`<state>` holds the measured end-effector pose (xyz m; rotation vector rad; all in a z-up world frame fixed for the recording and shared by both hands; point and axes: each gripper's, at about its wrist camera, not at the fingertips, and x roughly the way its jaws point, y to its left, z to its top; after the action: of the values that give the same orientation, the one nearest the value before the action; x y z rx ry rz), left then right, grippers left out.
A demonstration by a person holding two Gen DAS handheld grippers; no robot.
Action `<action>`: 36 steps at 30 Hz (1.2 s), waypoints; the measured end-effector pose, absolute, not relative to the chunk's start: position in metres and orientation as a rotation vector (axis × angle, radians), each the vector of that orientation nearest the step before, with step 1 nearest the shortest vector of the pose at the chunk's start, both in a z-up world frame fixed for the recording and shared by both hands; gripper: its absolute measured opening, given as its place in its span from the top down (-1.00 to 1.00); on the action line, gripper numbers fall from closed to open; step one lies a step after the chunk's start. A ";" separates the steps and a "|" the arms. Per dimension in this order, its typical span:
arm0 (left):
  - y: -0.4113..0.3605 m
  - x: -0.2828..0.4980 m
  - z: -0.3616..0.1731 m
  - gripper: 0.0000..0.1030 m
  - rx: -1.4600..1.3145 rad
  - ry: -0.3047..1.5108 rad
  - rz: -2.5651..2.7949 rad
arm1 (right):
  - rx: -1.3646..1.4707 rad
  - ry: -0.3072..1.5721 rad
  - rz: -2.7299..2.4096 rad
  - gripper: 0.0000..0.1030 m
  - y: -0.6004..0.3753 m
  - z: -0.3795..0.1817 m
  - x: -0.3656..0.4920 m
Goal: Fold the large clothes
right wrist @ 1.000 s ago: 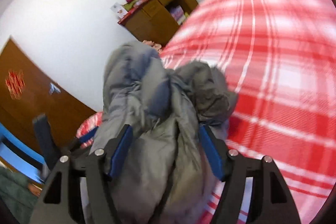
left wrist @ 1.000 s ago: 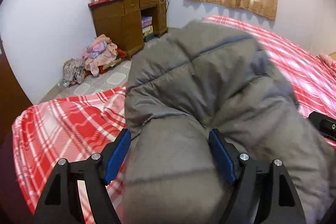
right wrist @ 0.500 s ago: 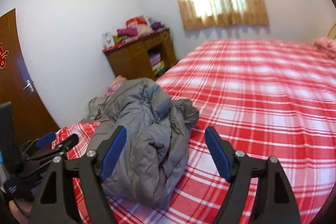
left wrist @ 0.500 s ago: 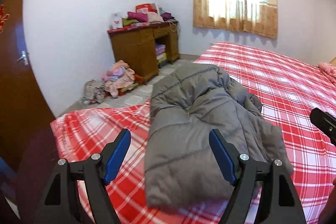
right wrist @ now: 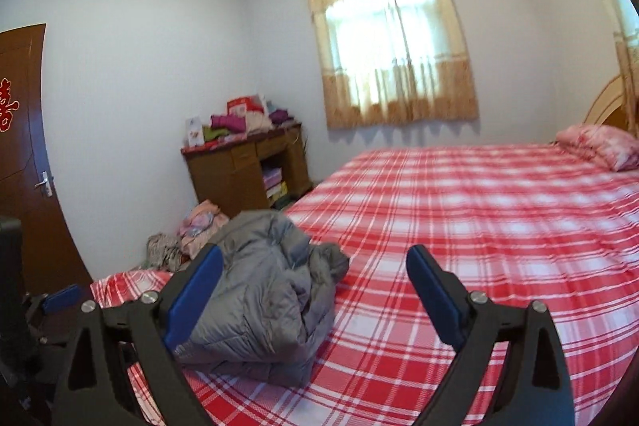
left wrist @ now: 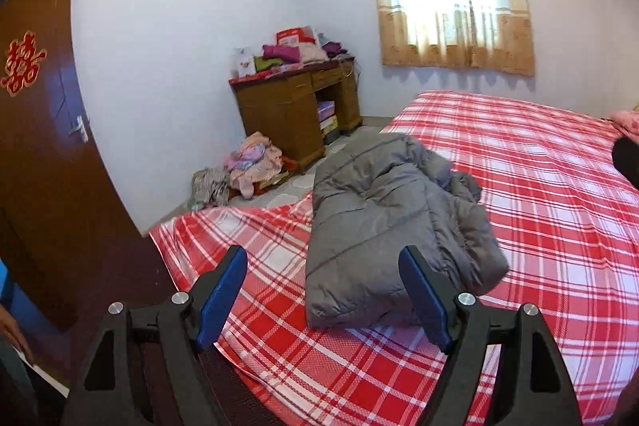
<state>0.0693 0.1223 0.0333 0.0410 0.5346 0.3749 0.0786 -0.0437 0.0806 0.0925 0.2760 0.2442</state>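
Left wrist view: a gray puffy coat [left wrist: 395, 222] lies folded in a bundle on the red checked bed [left wrist: 559, 186].

The left gripper [left wrist: 323, 290] is up above the near corner of the bed, with its blue fingers [left wrist: 221, 292] wide apart and nothing between them. The right gripper [right wrist: 315, 296] is also wide apart and holds nothing. The coat sits close to the bed's near left edge, not touching either gripper. A brown desk [left wrist: 295, 106] piled with clothes stands by the wall. More clothes [left wrist: 251, 162] lie on the floor beside it. A pink pillow [right wrist: 599, 144] rests at the far end of the bed.
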 end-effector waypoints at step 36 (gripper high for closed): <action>0.107 0.052 0.046 -0.53 -0.010 0.480 0.296 | 0.097 0.190 0.192 -0.95 -0.050 0.086 0.069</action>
<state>0.0525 0.1075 0.0462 -0.0095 0.4805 0.2964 0.0690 -0.0505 0.0862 0.0974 0.1895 0.1919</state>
